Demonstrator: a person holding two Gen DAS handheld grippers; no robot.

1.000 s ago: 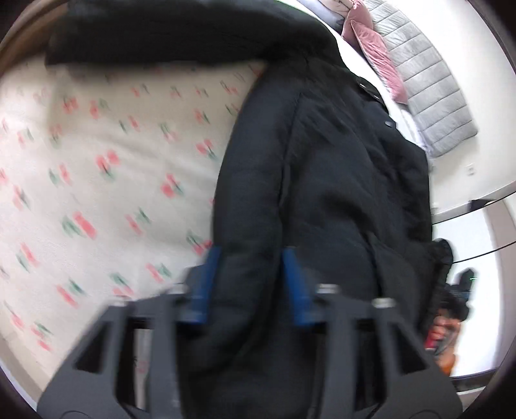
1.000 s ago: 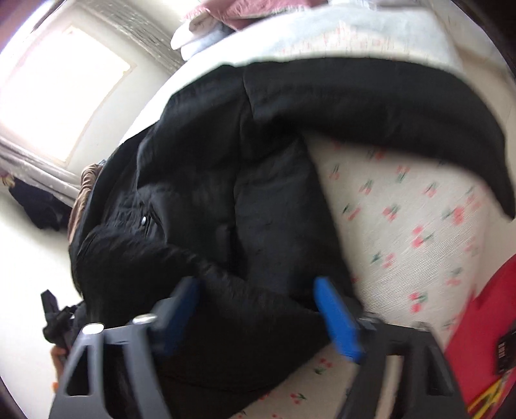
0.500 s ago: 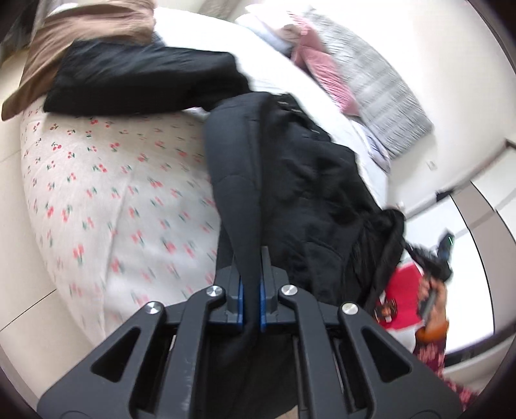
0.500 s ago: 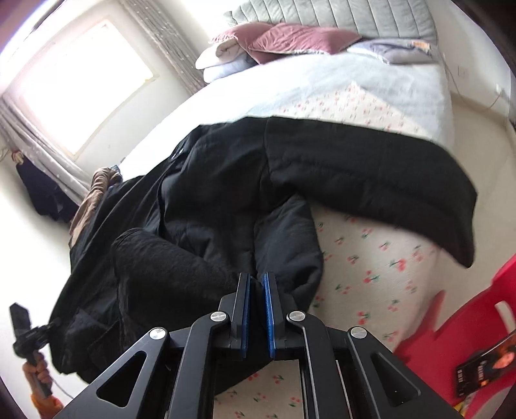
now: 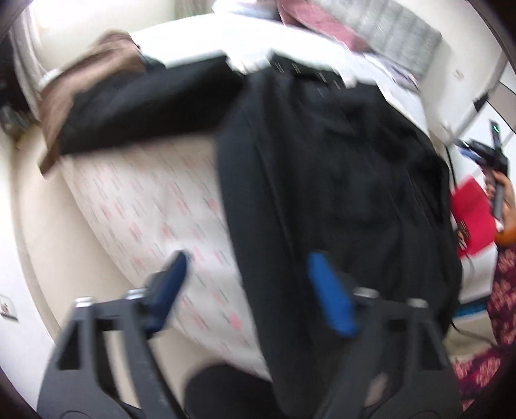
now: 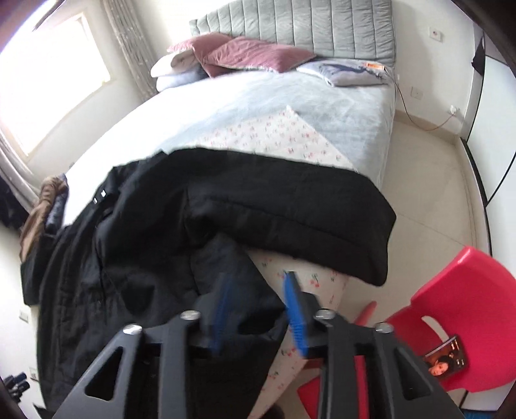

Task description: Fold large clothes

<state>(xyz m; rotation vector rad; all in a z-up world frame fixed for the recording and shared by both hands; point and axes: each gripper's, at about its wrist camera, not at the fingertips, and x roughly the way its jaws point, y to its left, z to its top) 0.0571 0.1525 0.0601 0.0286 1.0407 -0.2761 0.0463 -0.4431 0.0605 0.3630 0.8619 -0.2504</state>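
Note:
A large black padded coat (image 6: pixel 154 245) lies spread across the foot of a bed, its sleeve (image 6: pixel 290 206) stretched to the right over the cherry-print sheet (image 6: pixel 309 280). In the left wrist view the coat (image 5: pixel 338 180) runs up the middle, its other sleeve (image 5: pixel 145 106) reaching left. My left gripper (image 5: pixel 248 290) is open above the coat's lower edge and holds nothing. My right gripper (image 6: pixel 258 306) is open, its blue fingers (image 6: pixel 292 303) just above the coat's hem at the bed's edge.
A red plastic chair (image 6: pixel 451 316) stands right of the bed on the tiled floor. Pink pillows (image 6: pixel 251 54) and a grey headboard (image 6: pixel 290 29) are at the far end. A brown garment (image 5: pixel 84 83) lies at the bed's left edge.
Both grippers were shut on folds of the coat half a second ago; both have now opened and let go. The views have swung and the left one is blurred.

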